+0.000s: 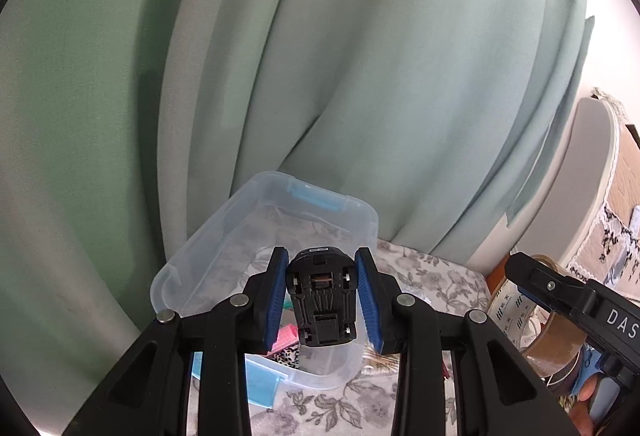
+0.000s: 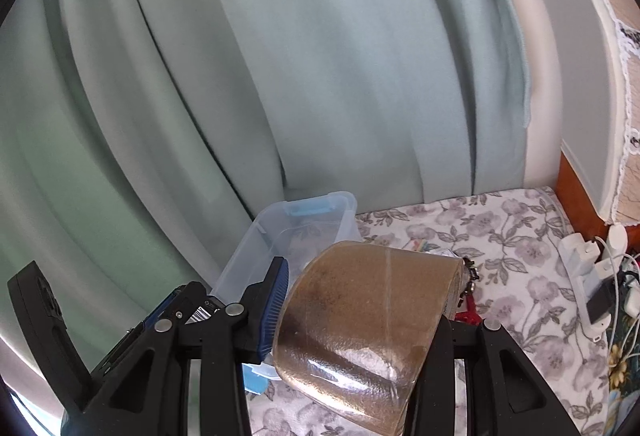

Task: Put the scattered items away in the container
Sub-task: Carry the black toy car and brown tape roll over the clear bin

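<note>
- The left gripper (image 1: pixel 322 298) has its blue-padded jaws closed onto a small black plastic toy car (image 1: pixel 322 302), underside toward the camera, nose pointing away. The pads pinch its flanks, probably so it hangs steady for the carry.
- The car is poised above the near half of the clear, rectangular plastic storage box with blue latches (image 1: pixel 362 214), which looks like a deliberate line-up for dropping it in.
- The right gripper (image 2: pixel 356 300) clamps a wide roll of brown packing tape (image 2: pixel 360 324) across its width; only the left blue pad shows, pressed to the roll's side, the other hidden behind it. Gripping across the flat faces likely keeps the round roll from slipping.
- In the left wrist view the tape (image 1: pixel 532 320) hangs to the right of the box, off the floral cloth.
- The box sits on the grey floral-print tabletop (image 2: pixel 500 236) near its far left edge, hard against the pale green curtain (image 2: pixel 320 56), mouth open upward.
- A pink item and a leopard-patterned one already seem to lie inside; what they are I cannot tell.
- White chargers and cables (image 2: pixel 592 276) crowd the tabletop's right edge, well apart from the box.
</note>
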`<state>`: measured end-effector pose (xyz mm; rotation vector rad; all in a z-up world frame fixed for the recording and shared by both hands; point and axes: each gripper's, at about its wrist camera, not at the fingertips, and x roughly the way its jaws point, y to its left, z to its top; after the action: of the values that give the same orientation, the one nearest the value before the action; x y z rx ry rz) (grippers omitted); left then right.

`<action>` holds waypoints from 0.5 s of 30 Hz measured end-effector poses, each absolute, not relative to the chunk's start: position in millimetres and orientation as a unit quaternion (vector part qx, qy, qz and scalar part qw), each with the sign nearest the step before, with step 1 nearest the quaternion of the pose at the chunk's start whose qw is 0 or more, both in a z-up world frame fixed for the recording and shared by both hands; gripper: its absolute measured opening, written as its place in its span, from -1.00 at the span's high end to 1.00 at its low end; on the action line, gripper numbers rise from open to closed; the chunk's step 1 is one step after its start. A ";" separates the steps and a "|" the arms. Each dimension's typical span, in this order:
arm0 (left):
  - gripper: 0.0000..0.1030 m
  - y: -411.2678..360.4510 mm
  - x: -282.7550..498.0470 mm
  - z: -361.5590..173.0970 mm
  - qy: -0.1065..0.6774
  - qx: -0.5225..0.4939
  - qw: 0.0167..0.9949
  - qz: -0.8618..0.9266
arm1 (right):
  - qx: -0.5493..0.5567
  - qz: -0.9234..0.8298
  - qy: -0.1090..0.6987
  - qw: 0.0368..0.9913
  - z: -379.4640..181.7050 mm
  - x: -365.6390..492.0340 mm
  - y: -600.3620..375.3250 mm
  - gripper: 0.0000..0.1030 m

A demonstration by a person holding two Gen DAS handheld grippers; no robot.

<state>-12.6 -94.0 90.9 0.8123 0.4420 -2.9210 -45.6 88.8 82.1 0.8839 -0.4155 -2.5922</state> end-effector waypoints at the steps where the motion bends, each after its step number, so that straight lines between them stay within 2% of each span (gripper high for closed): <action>1: 0.31 -99.2 -12.8 90.2 0.147 0.264 0.044 -0.952 | 0.315 -0.919 -0.143 0.192 82.6 -46.5 82.3 0.15; 15: 0.31 -152.5 -25.2 70.6 0.189 0.274 0.093 -0.938 | 0.350 -0.886 -0.087 0.293 68.1 -60.3 1.3 0.15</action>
<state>-25.2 -152.5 70.6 0.8128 0.5608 -2.7844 -60.3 1.3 68.1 0.9314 -0.2322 -2.3598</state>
